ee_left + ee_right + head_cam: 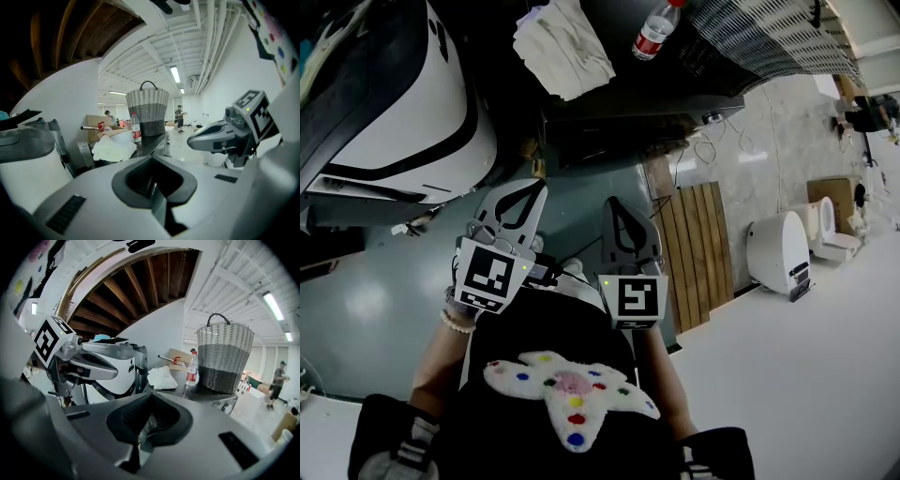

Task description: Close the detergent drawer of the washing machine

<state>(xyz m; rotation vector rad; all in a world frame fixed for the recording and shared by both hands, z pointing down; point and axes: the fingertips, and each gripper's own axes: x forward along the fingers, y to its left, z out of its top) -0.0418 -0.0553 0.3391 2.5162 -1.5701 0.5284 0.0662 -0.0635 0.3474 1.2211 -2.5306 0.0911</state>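
Two grippers are held side by side, the left gripper [528, 192] and the right gripper [619, 208], each with its jaws pressed together on nothing. Both are aimed at the one washing machine [684, 75] near ahead. On the machine's dark top stand, left to right, one crumpled white cloth [562, 47], one upright plastic bottle [654, 33] and one wicker basket [769, 33]. The detergent drawer is lost in the shadowed front below that top, so I cannot tell its place, facing or long axis.
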